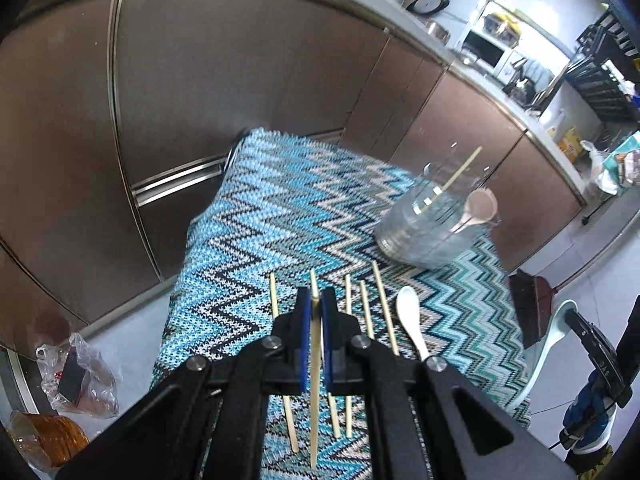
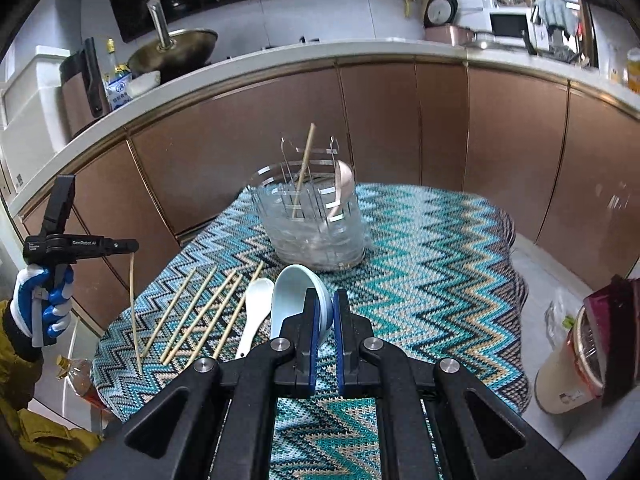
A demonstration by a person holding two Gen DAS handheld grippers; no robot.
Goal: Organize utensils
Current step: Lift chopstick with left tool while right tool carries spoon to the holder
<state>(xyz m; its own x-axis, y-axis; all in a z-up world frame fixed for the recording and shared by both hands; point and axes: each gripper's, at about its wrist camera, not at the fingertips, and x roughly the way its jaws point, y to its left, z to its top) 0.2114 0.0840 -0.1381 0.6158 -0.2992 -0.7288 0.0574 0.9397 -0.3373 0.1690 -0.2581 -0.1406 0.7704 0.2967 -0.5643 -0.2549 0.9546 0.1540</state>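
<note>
My left gripper (image 1: 315, 300) is shut on a wooden chopstick (image 1: 315, 380) and holds it above the zigzag cloth; in the right wrist view the left gripper (image 2: 130, 249) is at the left with the chopstick (image 2: 134, 312) hanging down. My right gripper (image 2: 325, 304) is shut on a pale blue spoon (image 2: 290, 300), bowl pointing away. Several chopsticks (image 2: 200, 314) and a white spoon (image 2: 254, 312) lie on the cloth. A clear glass holder (image 2: 314, 224) beyond them holds one chopstick (image 2: 304, 164) and a pink spoon (image 2: 345, 184); the holder also shows in the left wrist view (image 1: 430, 224).
The zigzag cloth (image 2: 420, 280) covers a small table in front of brown kitchen cabinets (image 2: 400, 120). A jar (image 2: 568, 368) stands on the floor at the right. A plastic bag (image 1: 80, 376) and an amber bottle (image 1: 48, 436) lie on the floor at the left.
</note>
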